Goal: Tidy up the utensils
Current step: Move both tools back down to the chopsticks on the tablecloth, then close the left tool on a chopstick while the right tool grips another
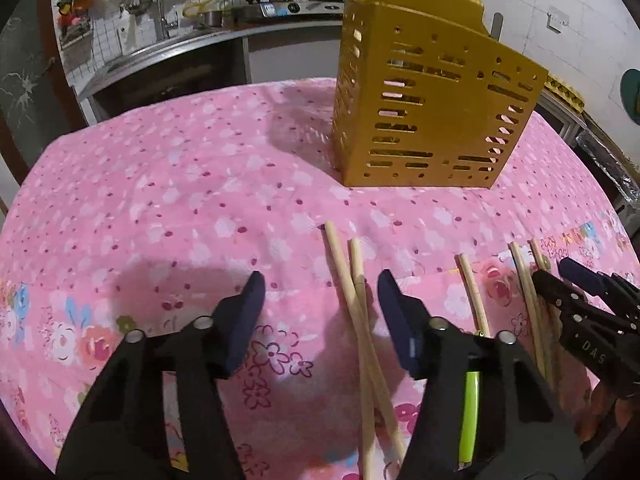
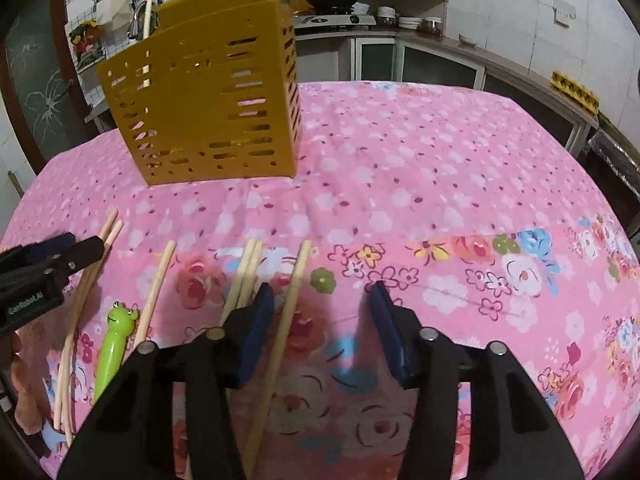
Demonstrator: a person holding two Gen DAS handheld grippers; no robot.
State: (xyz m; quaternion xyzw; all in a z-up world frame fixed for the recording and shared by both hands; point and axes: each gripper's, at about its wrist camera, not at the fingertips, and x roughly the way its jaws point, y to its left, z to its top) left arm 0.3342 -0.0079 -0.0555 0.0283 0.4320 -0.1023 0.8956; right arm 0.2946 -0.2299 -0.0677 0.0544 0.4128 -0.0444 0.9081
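Seven wooden chopsticks (image 2: 286,320) and one green frog-headed utensil (image 2: 114,344) lie flat on the pink floral surface (image 2: 400,168), near side. Gold slotted holder (image 2: 208,100) upright beyond them. Left hand-held gripper (image 1: 320,312) and right hand-held gripper (image 2: 320,320): both wide open, empty.

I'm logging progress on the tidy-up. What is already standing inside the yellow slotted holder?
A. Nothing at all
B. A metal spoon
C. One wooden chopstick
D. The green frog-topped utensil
C: one wooden chopstick pokes up out of the yellow holder, while the green frog utensil and the other chopsticks lie on the pink tablecloth.
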